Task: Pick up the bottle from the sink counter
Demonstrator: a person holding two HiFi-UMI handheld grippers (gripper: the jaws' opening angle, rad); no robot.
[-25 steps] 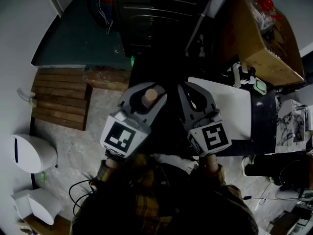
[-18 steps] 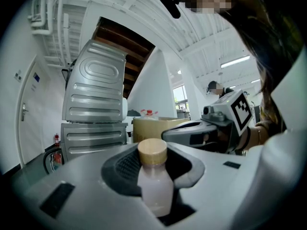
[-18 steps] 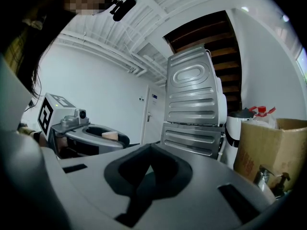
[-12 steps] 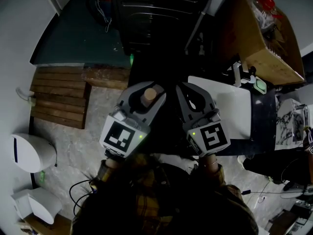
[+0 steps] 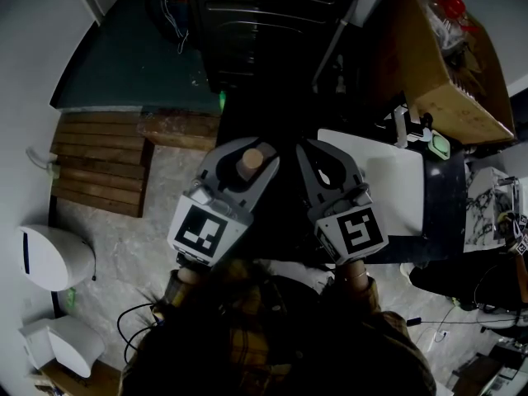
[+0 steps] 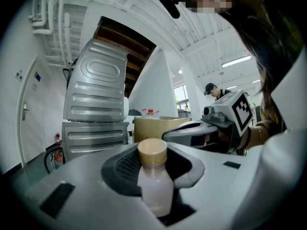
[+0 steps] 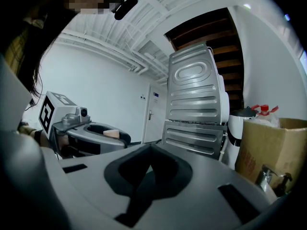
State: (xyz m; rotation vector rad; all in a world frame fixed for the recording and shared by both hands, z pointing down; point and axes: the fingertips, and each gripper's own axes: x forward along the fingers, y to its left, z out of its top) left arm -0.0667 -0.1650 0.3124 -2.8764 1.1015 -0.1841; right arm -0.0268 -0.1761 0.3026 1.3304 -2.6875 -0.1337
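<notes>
- One bottle (image 6: 154, 188) is gripped upright between the jaws of the left gripper (image 5: 247, 152), at the middle of the head view.
- Two grippers are seen; the right gripper (image 7: 147, 166) is clenched on nothing.

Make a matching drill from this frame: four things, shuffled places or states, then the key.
Things
1. left gripper
2. right gripper
3. bottle cap
4. cardboard box

Places or states
A. open-topped, upper right of the head view
B. closed on the bottle
C. jaws together, nothing between them
D. tan, standing up above the jaw pads

Pairs: 1-B, 2-C, 3-D, 4-A
</notes>
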